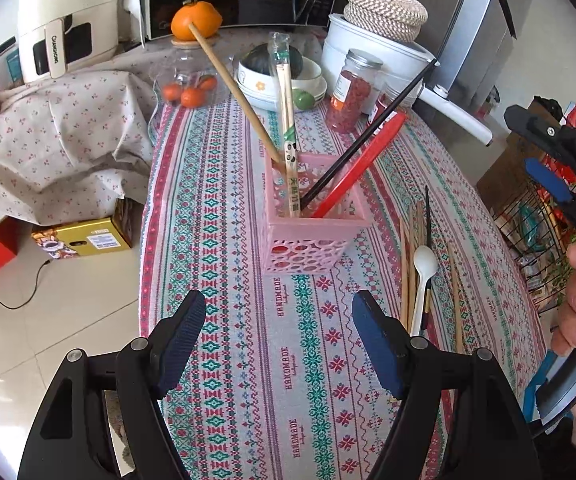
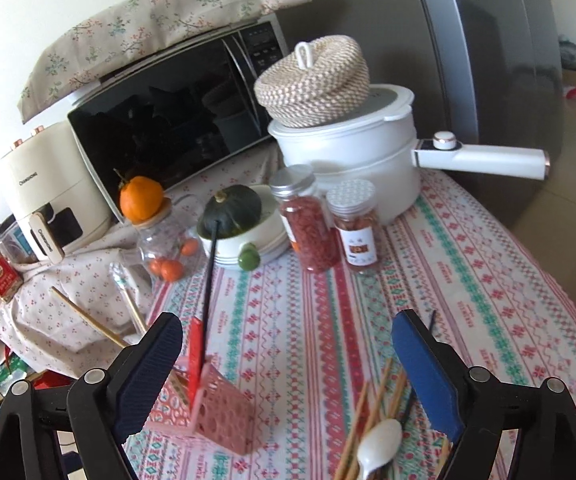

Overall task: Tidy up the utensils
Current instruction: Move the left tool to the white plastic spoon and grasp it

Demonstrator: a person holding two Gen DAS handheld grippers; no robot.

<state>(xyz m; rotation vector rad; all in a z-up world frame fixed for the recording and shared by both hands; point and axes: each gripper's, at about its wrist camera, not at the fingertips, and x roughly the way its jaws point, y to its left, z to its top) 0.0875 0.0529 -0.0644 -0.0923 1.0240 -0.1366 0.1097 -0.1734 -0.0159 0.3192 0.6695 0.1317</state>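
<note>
Nearest us, our left gripper (image 1: 277, 312) hangs wide and empty above the patterned surface (image 1: 320, 380). Our right gripper (image 2: 288, 334) is likewise spread wide, holding nothing. Just beyond, loose chopsticks (image 1: 408, 264) and a white spoon (image 1: 424, 268) lie flat beside the pink holder (image 1: 312, 232), which stands upright with a red utensil (image 1: 360, 168), black chopstick (image 1: 372, 132) and wrapped chopsticks (image 1: 288, 120) inside. Farther back sit jars (image 2: 312, 224) and a white pot (image 2: 348, 160).

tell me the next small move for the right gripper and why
Probably lower the right gripper onto the white spoon. Its fingers are open and empty, the spoon lies on top of the loose chopsticks just below, and the pink holder already has utensils in it.
</note>
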